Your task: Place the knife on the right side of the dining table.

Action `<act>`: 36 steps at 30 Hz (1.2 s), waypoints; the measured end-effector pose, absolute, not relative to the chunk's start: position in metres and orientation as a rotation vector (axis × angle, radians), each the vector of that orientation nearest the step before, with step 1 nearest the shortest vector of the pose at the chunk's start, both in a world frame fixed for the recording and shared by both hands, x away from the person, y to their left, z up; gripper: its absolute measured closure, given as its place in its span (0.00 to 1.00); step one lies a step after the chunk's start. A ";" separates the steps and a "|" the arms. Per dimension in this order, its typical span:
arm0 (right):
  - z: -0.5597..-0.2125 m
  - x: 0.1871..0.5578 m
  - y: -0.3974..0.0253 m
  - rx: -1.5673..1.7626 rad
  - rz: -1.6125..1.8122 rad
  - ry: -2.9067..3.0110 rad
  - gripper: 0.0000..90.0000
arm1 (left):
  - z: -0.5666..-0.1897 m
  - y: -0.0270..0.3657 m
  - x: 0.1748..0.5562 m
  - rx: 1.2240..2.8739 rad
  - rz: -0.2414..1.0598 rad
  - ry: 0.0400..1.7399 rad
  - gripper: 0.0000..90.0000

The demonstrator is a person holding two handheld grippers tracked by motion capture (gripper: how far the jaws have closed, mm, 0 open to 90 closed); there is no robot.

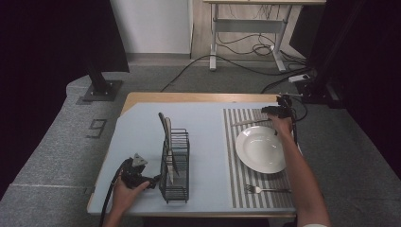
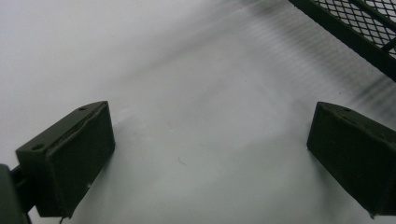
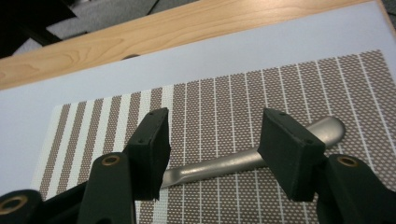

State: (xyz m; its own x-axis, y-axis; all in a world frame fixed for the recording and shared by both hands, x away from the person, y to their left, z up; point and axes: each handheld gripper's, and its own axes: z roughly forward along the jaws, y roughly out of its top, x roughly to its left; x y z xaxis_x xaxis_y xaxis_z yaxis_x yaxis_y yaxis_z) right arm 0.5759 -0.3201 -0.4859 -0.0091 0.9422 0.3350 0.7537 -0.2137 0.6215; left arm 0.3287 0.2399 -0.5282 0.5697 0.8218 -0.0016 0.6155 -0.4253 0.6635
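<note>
Right gripper [image 3: 212,149] is spread, jaws straddling a metal knife handle [image 3: 261,151] that lies flat on the striped placemat [image 3: 224,100], past the far rim of the white plate [image 1: 261,149]; nothing is pinched, pads look clear of the metal on both sides. In the high view the same gripper [image 1: 276,112] sits at the mat's far edge with the knife [image 1: 248,122] running leftward from it, well apart from the fork [image 1: 266,190] on the near side. Handling call: the knife is stiff stainless, light to moderate weight, smooth and rounded, so likely slippery under rubber pads and prone to pivoting if gripped far off balance. It lies low on the woven mat, so the jaws need to go right down to the weave to get under the widest part. Best hold, I'd say, is across the handle's narrower waist, close to where the jaws stand now, squeezing its flat sides. Not fragile, but a drop onto the plate would chip ceramic. Left gripper [image 2: 212,154] is also spread and holds nothing, over the bare light-blue table cover [image 2: 187,70], just beside the black wire cutlery rack [image 1: 174,165], which holds upright utensils [image 1: 166,137].
</note>
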 end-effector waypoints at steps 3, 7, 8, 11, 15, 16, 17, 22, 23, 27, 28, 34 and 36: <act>-0.486 0.581 -0.317 1.993 1.028 1.815 0.47 | -0.528 0.240 0.329 2.182 0.432 1.143 0.00; -0.490 0.588 -0.309 1.979 0.986 1.863 0.47 | -0.528 0.240 0.329 2.182 0.432 1.143 0.00; -0.490 0.588 -0.309 1.979 0.986 1.863 0.47 | -0.528 0.240 0.329 2.182 0.432 1.143 0.00; -0.493 0.591 -0.304 1.961 0.941 1.904 0.48 | -0.528 0.240 0.329 2.182 0.430 1.143 0.00; -0.497 0.597 -0.301 1.973 0.875 1.956 0.48 | -0.528 0.240 0.329 2.183 0.430 1.144 0.00; -0.497 0.598 -0.301 1.971 0.860 1.969 0.48 | -0.528 0.240 0.329 2.183 0.430 1.144 0.00; -0.497 0.599 -0.301 1.973 0.850 1.986 0.48 | -0.528 0.240 0.329 2.183 0.429 1.144 0.00; -0.501 0.602 -0.298 1.975 0.823 2.019 0.48 | -0.528 0.240 0.329 2.183 0.429 1.144 0.00; -0.502 0.602 -0.298 1.972 0.822 2.014 0.48 | -0.528 0.240 0.329 2.183 0.429 1.143 0.00; -0.502 0.602 -0.299 1.992 0.806 1.998 0.48 | -0.528 0.240 0.329 2.183 0.429 1.143 0.00; -0.502 0.602 -0.299 1.992 0.806 1.998 0.48 | -0.528 0.240 0.329 2.183 0.429 1.143 0.00; -0.503 0.601 -0.305 2.014 0.796 1.992 0.48 | -0.528 0.240 0.329 2.183 0.430 1.143 0.00; -0.502 0.600 -0.305 2.016 0.792 1.990 0.47 | -0.528 0.240 0.329 2.183 0.430 1.143 0.00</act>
State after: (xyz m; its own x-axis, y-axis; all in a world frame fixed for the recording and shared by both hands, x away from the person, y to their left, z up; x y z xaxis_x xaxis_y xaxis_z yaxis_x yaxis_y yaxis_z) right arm 0.6005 -0.3049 -0.5024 -0.0497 0.9718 0.2306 0.8644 -0.0738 0.4973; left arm 0.3288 0.2400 -0.5281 0.5704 0.8214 -0.0029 0.6162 -0.4256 0.6627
